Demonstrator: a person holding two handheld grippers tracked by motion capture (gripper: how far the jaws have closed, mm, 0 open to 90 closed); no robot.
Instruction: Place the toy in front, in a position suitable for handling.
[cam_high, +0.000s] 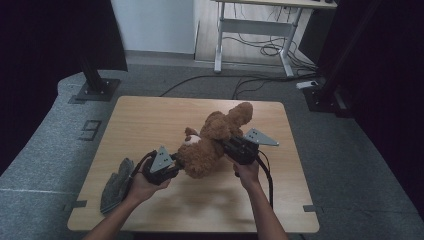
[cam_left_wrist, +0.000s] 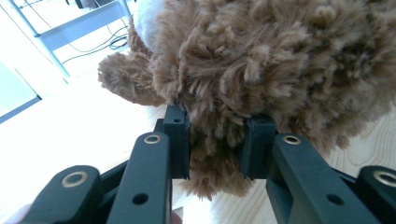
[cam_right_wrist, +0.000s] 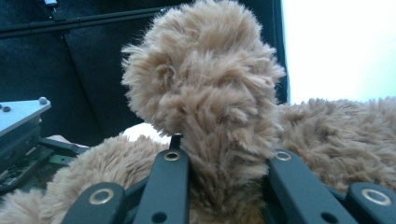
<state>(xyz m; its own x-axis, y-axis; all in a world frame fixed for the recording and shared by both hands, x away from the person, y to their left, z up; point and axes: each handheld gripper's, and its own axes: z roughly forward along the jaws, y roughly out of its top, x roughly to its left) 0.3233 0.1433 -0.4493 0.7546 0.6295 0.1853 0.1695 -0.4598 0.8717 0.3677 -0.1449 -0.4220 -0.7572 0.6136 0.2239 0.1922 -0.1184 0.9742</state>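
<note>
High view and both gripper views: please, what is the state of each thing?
Teddy bear: lying on the table, gripped at two places.
Left gripper: shut on a part of the bear.
Right gripper: shut on a limb of the bear.
Grey cloth: crumpled, lying loose near the table edge.

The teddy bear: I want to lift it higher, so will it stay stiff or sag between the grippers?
The teddy bear probably sags: its plush limb bunches between the left gripper jaws. Likely light, and its shaggy fur shouldn't slip.
</note>
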